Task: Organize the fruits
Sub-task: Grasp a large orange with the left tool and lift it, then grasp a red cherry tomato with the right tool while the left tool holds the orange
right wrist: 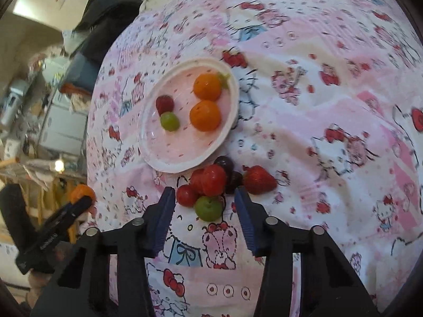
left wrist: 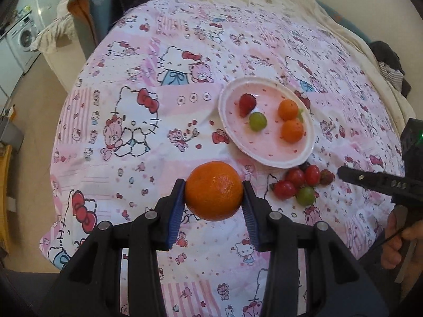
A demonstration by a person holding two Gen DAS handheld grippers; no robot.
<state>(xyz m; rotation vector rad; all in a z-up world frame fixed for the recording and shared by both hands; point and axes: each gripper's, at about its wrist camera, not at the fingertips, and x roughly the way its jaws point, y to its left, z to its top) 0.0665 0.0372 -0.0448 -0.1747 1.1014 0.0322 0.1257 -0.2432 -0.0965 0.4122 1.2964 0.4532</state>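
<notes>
A dark grape [right wrist: 224,163] sits half hidden behind red fruits; the washing machine [left wrist: 22,39] is edge-cropped

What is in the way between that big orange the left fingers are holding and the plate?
Nothing visible. The left gripper holds the orange above the patterned sheet, and only bare cloth lies between it and the plate. The loose fruit cluster sits off to the side, near the right gripper.
</notes>
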